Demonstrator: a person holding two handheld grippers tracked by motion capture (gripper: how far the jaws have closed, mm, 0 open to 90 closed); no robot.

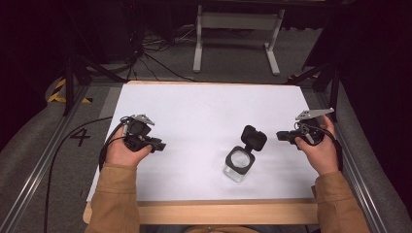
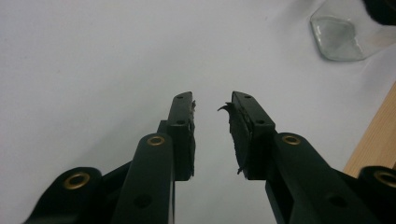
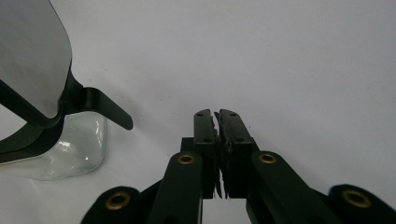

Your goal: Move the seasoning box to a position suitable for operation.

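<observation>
Glass jar (image 1: pixel 239 165) with a black hinged lid (image 1: pixel 254 138) flipped open stands on the white sheet (image 1: pixel 204 111), toward the sheet's near edge and right of its middle. Taking the jar as landmark: bare white sheet lies open on every side of it, widest to its left and beyond it; the wooden table edge (image 1: pixel 223 211) runs just behind the sheet's near border, on the person's side of the jar.

Left gripper (image 1: pixel 158 144) rests well to the left of the jar, apart from it, near the sheet's left border. Its jaws stand spread with nothing between them. Right gripper (image 1: pixel 282 136) sits just right of the jar's raised lid, near it, not touching. Its jaws are pressed together, pinching nothing.

Left gripper view: left gripper (image 2: pixel 212 121) over plain sheet, worn pads (image 2: pixel 236 135) with frayed edges, and the jar's clear base (image 2: pixel 337 38) far off at upper right; wood edge (image 2: pixel 376 135) at the right. Right gripper view: right gripper (image 3: pixel 217 126) closed, jar glass (image 3: pixel 74 149) and the lid's hinge tab (image 3: pixel 105 107) close at the left, the lid's pale inner face (image 3: pixel 28 51) above.

High view adds the surroundings: grey carpet (image 1: pixel 233 58) beyond the table, a white frame stand (image 1: pixel 238 29), loose cables (image 1: pixel 155 48), metal rails (image 1: pixel 39 160) at both sides, dark room.
</observation>
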